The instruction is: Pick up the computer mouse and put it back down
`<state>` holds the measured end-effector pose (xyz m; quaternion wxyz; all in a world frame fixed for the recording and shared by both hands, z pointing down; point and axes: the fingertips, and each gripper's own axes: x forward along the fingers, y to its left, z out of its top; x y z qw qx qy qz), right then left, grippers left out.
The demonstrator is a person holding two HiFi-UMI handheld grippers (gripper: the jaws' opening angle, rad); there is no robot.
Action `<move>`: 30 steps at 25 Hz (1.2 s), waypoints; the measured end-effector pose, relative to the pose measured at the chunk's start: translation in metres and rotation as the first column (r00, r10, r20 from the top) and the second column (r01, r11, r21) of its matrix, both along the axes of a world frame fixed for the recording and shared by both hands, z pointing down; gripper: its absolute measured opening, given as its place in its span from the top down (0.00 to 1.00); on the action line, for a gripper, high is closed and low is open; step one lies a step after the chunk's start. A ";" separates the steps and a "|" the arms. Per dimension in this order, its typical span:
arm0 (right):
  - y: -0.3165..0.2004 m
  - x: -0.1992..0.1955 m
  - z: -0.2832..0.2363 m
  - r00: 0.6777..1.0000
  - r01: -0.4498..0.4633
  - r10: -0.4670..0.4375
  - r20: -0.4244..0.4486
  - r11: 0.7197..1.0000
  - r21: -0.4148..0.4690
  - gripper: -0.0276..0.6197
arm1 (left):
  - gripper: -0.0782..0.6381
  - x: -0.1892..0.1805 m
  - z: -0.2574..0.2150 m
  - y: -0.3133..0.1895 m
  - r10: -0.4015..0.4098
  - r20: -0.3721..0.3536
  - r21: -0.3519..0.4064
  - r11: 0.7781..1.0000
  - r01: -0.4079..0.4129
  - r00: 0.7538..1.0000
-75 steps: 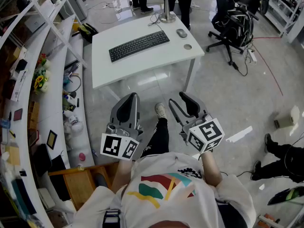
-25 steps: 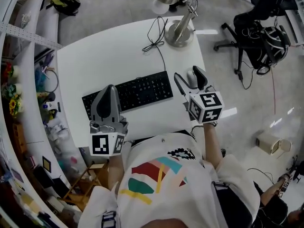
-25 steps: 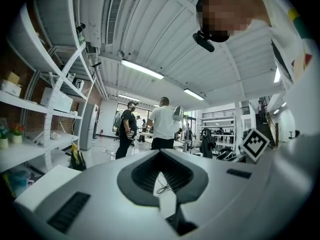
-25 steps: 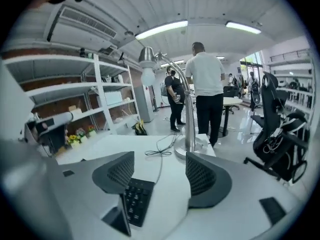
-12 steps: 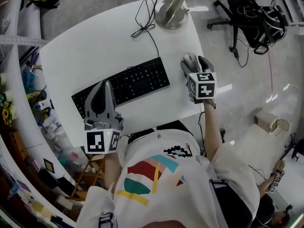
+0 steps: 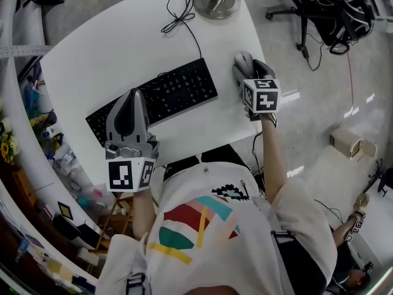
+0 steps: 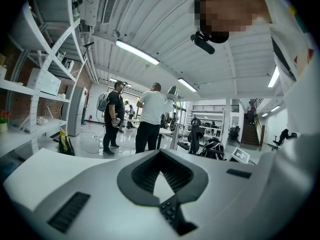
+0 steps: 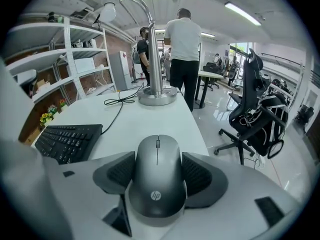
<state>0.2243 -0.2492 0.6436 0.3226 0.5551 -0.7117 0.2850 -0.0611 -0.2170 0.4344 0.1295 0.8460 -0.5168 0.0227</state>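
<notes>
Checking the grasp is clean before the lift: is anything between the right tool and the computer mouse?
Nothing visible. The computer mouse sits between the right tool's jaws, pads against both its sides; the keyboard lies apart, off to its left.

White desk (image 6: 110,54), glossy floor (image 6: 310,78), shelving (image 6: 17,125), black office chair (image 6: 334,11).

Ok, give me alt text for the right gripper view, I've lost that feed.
The right gripper has its two dark pads against the sides of a grey computer mouse at a white desk. A black keyboard lies to its left, a desk lamp's base stands farther back, and an office chair sits off the desk's right edge.
</notes>
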 end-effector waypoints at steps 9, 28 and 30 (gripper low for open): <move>-0.002 -0.002 -0.021 1.000 -0.021 0.021 -0.013 1.000 0.012 0.50 | 0.83 -0.013 -0.017 0.010 -0.025 -0.001 0.041 0.999 0.025 1.000; 0.041 -0.178 -0.343 0.884 0.254 -0.448 0.136 0.703 0.665 0.50 | 0.83 -0.069 -0.168 0.058 -0.194 -0.002 0.399 0.900 0.178 0.981; 0.051 -0.196 -0.354 0.853 0.288 -0.505 0.135 0.669 0.685 0.50 | 0.83 -0.074 -0.172 0.063 -0.214 -0.001 0.410 0.891 0.195 0.977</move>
